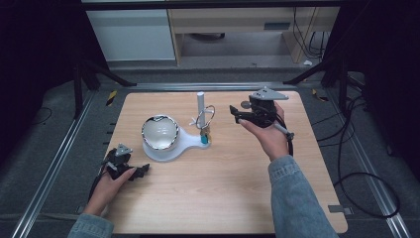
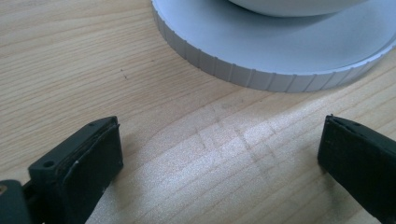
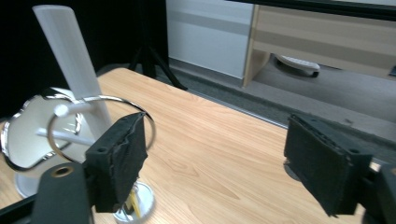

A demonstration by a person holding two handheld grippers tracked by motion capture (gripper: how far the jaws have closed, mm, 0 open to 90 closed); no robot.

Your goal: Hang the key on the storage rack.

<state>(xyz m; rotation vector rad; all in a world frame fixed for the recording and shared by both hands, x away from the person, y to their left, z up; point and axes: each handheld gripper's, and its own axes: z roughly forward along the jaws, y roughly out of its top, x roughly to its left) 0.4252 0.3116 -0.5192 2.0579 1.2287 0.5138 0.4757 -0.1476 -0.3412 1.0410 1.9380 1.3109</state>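
Wooden table (image 1: 223, 178) with a white stand (image 1: 171, 148) and mirror (image 1: 159, 132); both grippers' fingers apart, empty.

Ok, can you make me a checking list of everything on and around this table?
Surface: wooden table, pale, bare at the near side.
Job's things: white stand with a round base; a shiny bowl sits on it; a white post rises from its narrow end, with a metal ring hanging beside the post.
Clutter: nothing seen.
Grippers: left hand-held gripper low at the table's left edge, jaws wide apart, pointing at the stand's base; right hand-held gripper held up right of the ring, jaws wide apart, nothing between them.
Cables: black cables loop on the floor to the right.
Surroundings: grey floor, dark curtains, a wooden cabinet behind.
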